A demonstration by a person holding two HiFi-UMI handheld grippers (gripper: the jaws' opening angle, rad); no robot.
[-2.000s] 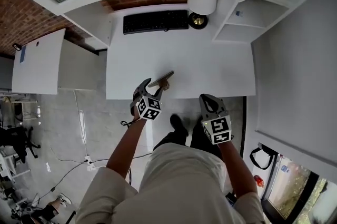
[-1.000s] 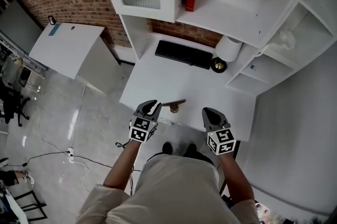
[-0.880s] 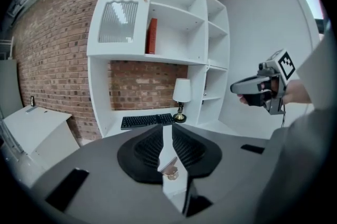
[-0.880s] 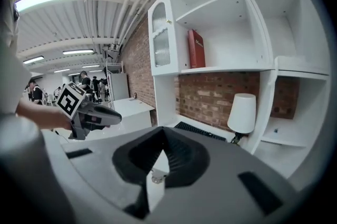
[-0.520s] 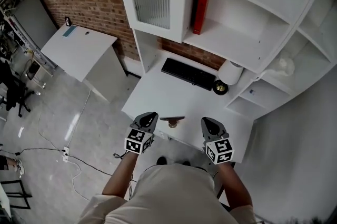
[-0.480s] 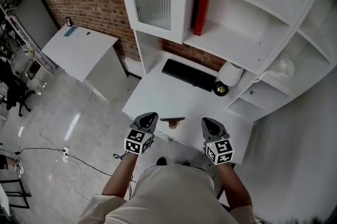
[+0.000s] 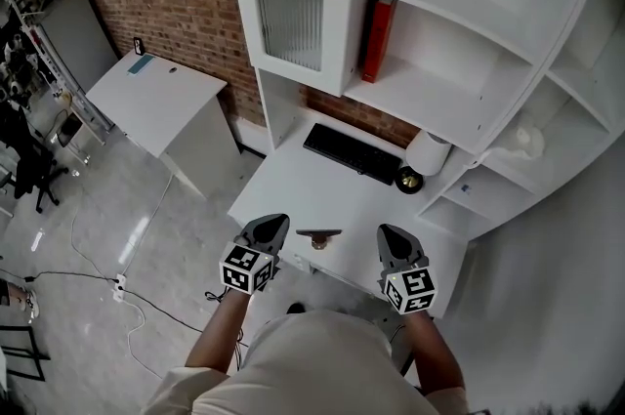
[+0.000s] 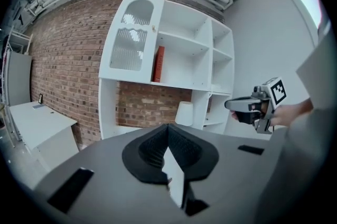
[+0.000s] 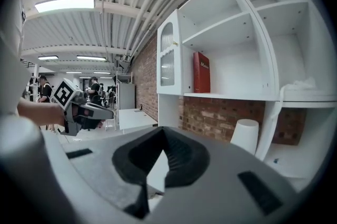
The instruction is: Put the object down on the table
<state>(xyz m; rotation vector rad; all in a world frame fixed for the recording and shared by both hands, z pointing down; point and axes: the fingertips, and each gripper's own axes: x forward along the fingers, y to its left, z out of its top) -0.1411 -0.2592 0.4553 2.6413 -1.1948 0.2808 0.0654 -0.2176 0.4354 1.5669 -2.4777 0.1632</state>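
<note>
Object (image 7: 319,236): thin dark top, small tan base, at table's (image 7: 293,184) front edge. Left gripper (image 7: 274,226), right gripper (image 7: 391,237): jaws pressed together, empty.

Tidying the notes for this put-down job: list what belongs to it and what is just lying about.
Job: thin brown flat object, resting on the white table.
Lying about: long black keyboard, upright red book on the shelf, white cylindrical thing, small dark round item.
</note>
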